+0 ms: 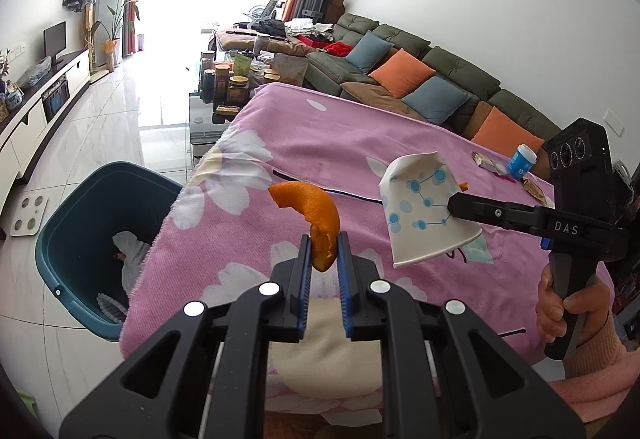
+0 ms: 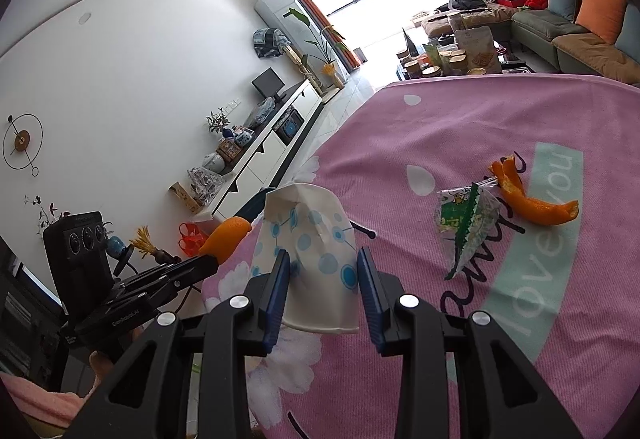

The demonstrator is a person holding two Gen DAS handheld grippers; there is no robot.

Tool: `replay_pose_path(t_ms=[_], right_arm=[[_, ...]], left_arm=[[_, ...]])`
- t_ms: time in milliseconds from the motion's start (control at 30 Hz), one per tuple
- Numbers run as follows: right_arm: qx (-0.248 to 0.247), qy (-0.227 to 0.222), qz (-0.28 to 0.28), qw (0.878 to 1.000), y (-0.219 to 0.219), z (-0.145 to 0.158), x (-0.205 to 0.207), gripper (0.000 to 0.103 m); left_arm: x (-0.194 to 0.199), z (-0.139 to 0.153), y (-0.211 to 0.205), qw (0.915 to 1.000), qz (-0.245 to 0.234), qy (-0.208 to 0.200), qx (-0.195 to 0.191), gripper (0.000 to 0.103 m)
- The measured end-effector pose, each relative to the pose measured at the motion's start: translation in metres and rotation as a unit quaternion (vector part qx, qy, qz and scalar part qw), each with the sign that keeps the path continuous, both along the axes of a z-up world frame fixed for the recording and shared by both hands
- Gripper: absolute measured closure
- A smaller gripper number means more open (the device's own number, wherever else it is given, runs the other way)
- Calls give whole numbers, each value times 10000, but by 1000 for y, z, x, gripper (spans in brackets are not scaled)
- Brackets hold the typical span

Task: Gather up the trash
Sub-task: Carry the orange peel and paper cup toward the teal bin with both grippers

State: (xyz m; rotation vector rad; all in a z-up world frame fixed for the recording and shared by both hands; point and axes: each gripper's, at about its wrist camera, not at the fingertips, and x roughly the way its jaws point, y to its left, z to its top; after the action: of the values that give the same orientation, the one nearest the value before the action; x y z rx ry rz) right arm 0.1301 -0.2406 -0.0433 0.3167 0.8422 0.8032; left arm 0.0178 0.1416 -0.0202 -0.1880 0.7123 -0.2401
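My left gripper (image 1: 324, 251) is shut on a curved orange peel (image 1: 316, 215) and holds it above the pink blanket near the table's left edge. My right gripper (image 2: 324, 279) is shut on a crumpled white paper cup with blue dots (image 2: 312, 251), held above the blanket; the cup also shows in the left wrist view (image 1: 424, 215). A teal bin (image 1: 84, 235) stands on the floor left of the table, with white paper inside. Another orange peel (image 2: 532, 195) and a green snack wrapper (image 2: 464, 231) lie on the blanket (image 2: 500, 111).
A small blue-and-white cup (image 1: 522, 161) and wrappers (image 1: 486, 161) lie at the table's far right. A green sofa with cushions (image 1: 420, 79) runs behind. A glass coffee table with jars (image 1: 228, 83) stands beyond. A white scale (image 1: 30, 213) lies on the floor.
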Motion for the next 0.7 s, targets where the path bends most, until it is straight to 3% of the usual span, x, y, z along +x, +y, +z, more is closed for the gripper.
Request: replay_pose_path(t_ms=[700], right_arm=[[96, 84, 423, 9990, 45, -5, 24, 70]], left_arm=[[-2, 8, 39, 9984, 553, -89, 99, 90]])
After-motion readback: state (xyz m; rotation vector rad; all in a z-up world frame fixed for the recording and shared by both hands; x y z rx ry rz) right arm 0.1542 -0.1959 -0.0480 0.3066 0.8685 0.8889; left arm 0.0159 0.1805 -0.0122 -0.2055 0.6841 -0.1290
